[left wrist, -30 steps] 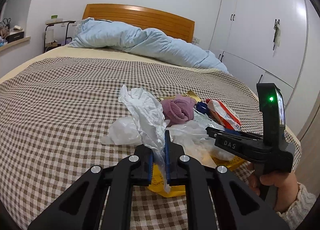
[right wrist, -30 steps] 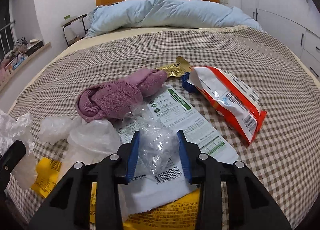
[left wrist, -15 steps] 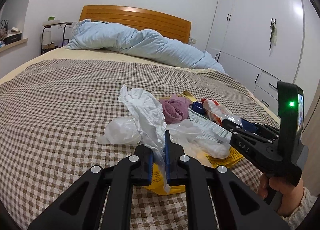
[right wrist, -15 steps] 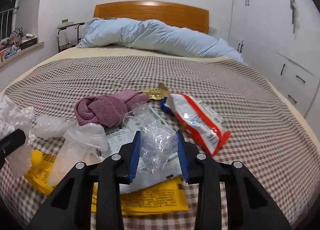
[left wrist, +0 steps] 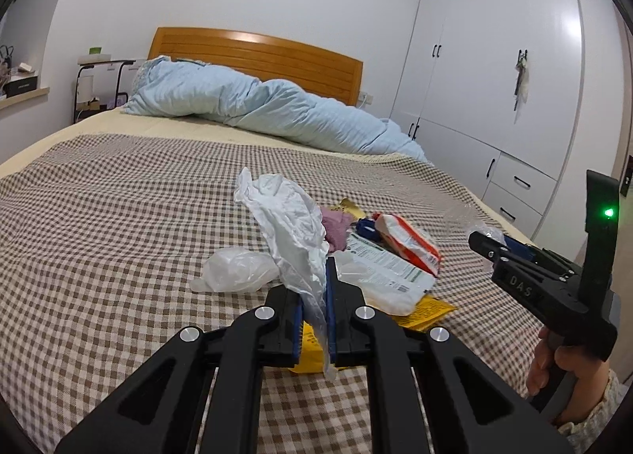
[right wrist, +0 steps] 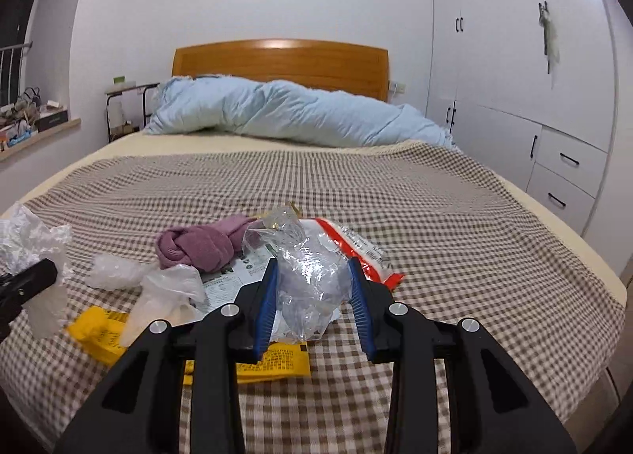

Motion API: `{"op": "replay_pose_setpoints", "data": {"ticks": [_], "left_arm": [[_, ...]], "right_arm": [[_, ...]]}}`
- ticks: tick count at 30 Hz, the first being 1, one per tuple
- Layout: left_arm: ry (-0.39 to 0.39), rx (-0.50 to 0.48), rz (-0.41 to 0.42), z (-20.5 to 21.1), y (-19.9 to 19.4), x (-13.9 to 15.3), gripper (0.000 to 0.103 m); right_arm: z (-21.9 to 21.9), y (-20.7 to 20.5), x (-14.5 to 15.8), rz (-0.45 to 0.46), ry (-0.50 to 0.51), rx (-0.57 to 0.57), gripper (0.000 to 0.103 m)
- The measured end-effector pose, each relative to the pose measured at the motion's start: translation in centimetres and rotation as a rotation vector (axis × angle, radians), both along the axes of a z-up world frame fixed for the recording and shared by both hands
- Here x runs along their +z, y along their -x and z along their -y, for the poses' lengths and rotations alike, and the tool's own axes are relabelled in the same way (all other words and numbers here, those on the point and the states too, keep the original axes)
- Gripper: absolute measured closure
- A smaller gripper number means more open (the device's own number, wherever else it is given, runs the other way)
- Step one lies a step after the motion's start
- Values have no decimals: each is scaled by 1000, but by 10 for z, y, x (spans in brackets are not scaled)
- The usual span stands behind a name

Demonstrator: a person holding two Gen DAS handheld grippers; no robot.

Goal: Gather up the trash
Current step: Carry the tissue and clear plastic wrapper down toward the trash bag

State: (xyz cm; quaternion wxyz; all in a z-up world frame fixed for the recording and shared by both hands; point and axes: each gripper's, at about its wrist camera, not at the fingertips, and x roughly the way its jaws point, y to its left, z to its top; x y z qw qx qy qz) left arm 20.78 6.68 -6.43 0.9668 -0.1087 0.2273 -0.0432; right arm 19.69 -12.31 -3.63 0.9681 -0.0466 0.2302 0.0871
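Bedroom, checked bed (right wrist: pixel 435 193). Left hand-held gripper (left wrist: pixel 315 315) clamps a white plastic bag (left wrist: pixel 289 224); right hand-held gripper (right wrist: pixel 312 296) clamps crumpled clear plastic (right wrist: pixel 308 276), lower centre. Risk: slick film slipping free. Remaining wrappers (right wrist: pixel 356 252) lie mid-frame.

Bed (right wrist: pixel 435 216) under a brown checked cover, blue duvet (right wrist: pixel 292 114) at the headboard, purple cloth (right wrist: pixel 198 246), red-and-white snack bag (right wrist: pixel 356 248), yellow packets (right wrist: pixel 99 329), white plastic bag (left wrist: pixel 233 270)
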Motion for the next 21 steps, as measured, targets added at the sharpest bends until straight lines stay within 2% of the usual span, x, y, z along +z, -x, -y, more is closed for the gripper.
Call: {"op": "replay_pose_setpoints", "data": {"ticks": [7, 21], "left_arm": [[8, -11, 48, 8, 23, 14, 97], [-4, -50, 51, 33, 67, 29, 97]], "right_arm": [[9, 33, 16, 27, 0, 27, 69], [24, 93, 31, 48, -22, 62, 69]]}}
